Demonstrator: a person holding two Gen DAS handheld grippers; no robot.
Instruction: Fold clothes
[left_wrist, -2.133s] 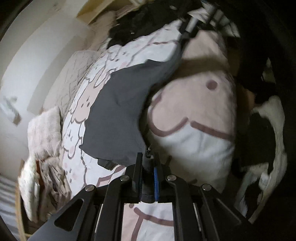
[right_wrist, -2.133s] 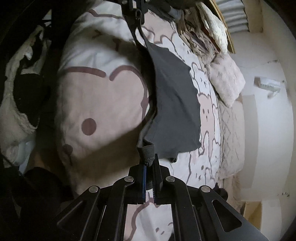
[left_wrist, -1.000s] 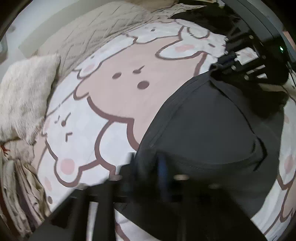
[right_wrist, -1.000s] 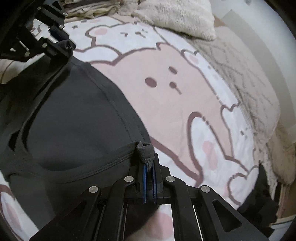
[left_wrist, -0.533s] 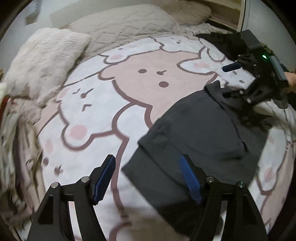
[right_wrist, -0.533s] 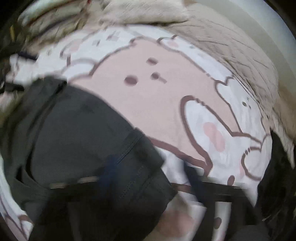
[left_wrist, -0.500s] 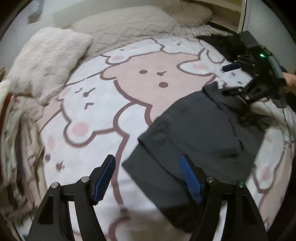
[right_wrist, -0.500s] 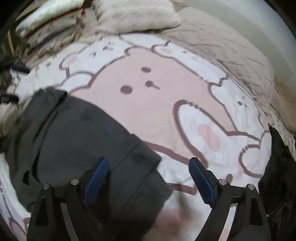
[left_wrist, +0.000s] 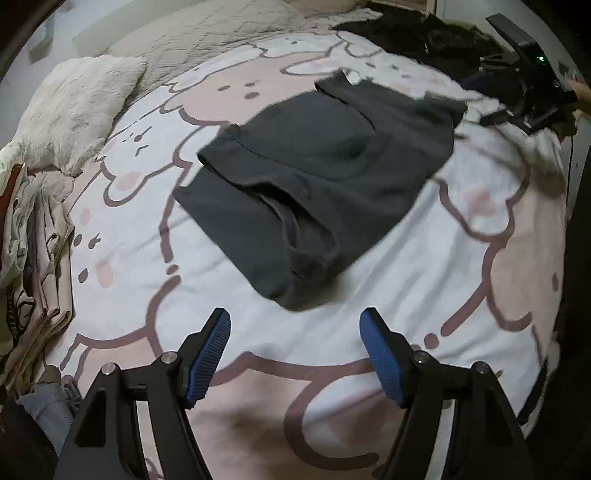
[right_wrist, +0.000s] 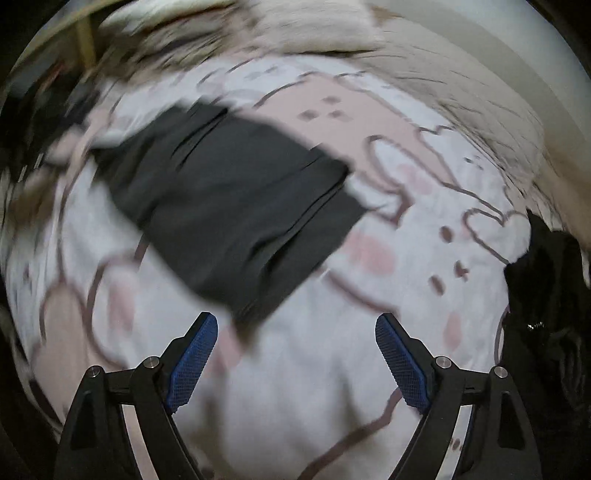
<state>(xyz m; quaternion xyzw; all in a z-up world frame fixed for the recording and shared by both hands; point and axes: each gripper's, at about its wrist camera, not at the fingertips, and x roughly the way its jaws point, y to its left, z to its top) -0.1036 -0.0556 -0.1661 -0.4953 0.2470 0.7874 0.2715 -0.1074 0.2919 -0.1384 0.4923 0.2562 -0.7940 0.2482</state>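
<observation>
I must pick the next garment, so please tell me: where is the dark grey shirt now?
The dark grey shirt lies spread on the bear-print bedcover, central in the left wrist view, ahead of the open left gripper, with the fluffy pillow to its left.

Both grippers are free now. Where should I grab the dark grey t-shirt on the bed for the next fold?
Probably the dark grey t-shirt by its near folded corner, coming in low from your side: that edge lies nearest the open left gripper with bare bear-print duvet before it.

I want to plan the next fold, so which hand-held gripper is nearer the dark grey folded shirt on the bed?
Hard to tell. The left hand-held gripper and right hand-held gripper both hang open, just short of the dark grey folded shirt, neither touching it.
</observation>
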